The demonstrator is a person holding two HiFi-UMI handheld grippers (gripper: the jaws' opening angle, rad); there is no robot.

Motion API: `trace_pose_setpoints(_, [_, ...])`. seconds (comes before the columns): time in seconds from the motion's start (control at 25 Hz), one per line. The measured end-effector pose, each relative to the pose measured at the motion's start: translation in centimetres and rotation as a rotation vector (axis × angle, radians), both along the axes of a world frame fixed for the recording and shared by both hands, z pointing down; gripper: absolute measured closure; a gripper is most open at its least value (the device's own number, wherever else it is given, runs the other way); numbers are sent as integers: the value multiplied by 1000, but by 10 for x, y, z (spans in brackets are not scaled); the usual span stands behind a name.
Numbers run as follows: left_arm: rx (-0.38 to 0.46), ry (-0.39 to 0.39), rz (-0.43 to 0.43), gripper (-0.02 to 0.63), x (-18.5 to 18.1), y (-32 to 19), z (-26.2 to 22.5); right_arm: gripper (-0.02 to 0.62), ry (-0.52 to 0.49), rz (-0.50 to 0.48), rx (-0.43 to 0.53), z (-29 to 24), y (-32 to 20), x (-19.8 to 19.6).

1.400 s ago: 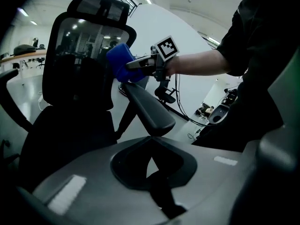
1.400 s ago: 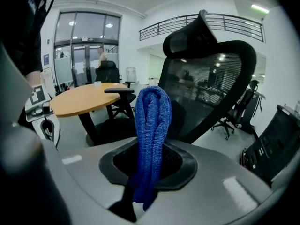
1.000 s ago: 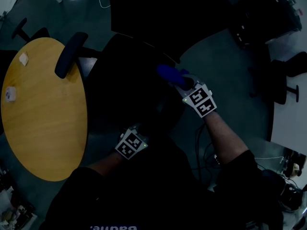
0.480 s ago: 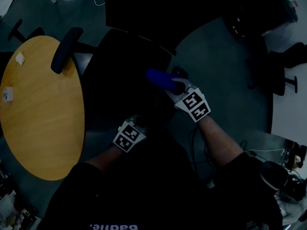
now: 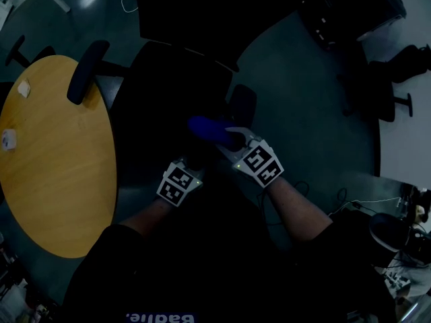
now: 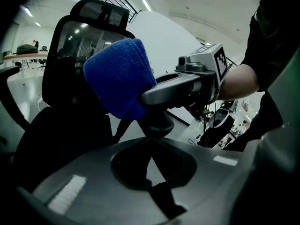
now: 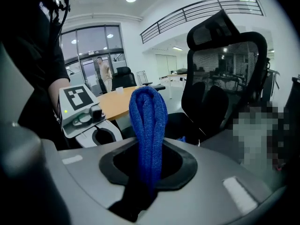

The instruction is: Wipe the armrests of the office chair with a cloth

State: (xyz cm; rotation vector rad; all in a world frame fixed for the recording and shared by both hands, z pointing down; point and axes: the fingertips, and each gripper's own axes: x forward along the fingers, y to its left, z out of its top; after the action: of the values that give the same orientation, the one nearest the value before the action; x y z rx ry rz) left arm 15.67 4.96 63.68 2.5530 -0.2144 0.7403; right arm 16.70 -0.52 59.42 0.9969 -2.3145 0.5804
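The black office chair [image 5: 172,106] stands in front of me, very dark in the head view. Its left armrest [image 5: 86,73] lies by the table and its right armrest [image 5: 242,106] just beyond my right gripper [image 5: 226,140]. That gripper is shut on a folded blue cloth [image 5: 207,129], which hangs over the seat, apart from both armrests. In the right gripper view the cloth [image 7: 148,125] rises from the jaws before the mesh backrest [image 7: 227,74]. My left gripper [image 5: 188,165] hovers close beside it, jaws shut and empty, and sees the cloth [image 6: 119,76] and the right gripper [image 6: 199,76].
A round wooden table [image 5: 57,167] with two small white items sits at the left, touching the chair's left side. Other chair bases [image 5: 394,99] and floor cables [image 5: 367,207] lie at the right. A person [image 7: 100,71] stands far off by the windows.
My right gripper has drawn the blue cloth left and toward me, off the right armrest, which now shows uncovered. The left gripper has stayed about where it was.
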Motion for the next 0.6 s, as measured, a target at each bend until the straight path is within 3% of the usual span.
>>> trace_pose_setpoints(0.6, [6,1,27,592,-3,5,7,506,-42,-54,-40,-8,54,-38])
